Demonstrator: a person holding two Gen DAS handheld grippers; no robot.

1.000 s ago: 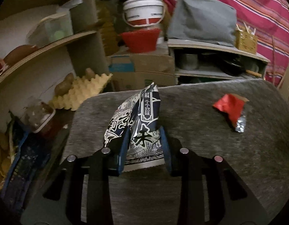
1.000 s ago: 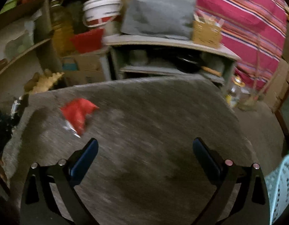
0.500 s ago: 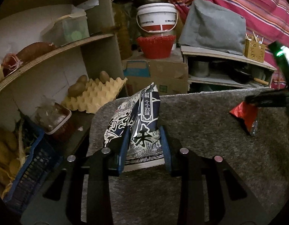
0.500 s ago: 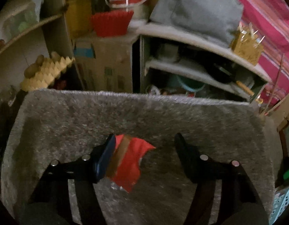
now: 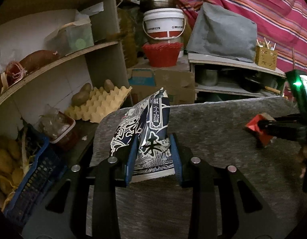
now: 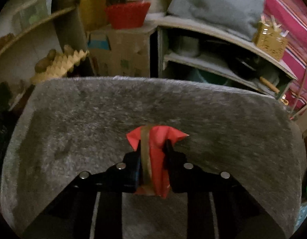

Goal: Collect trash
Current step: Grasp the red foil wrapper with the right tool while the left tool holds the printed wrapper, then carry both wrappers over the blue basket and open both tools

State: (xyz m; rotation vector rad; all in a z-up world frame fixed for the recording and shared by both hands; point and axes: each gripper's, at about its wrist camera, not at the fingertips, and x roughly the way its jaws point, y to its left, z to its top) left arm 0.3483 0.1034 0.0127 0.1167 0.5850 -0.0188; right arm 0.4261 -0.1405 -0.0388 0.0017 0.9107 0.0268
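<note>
Two pieces of trash show over the grey worktop [image 6: 73,119], one per claw. The left claw [image 5: 153,153] grips one blue-and-white snack bag [image 5: 147,131], upright at the worktop's left. The right claw [image 6: 153,157], jaws just closed, pinches one red wrapper [image 6: 153,139] at the right, near edge.

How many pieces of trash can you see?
2. The crumpled blue-and-white printed snack bag is pinched in the left gripper; the crumpled red wrapper is pinched in the right gripper. More may be hidden.
</note>
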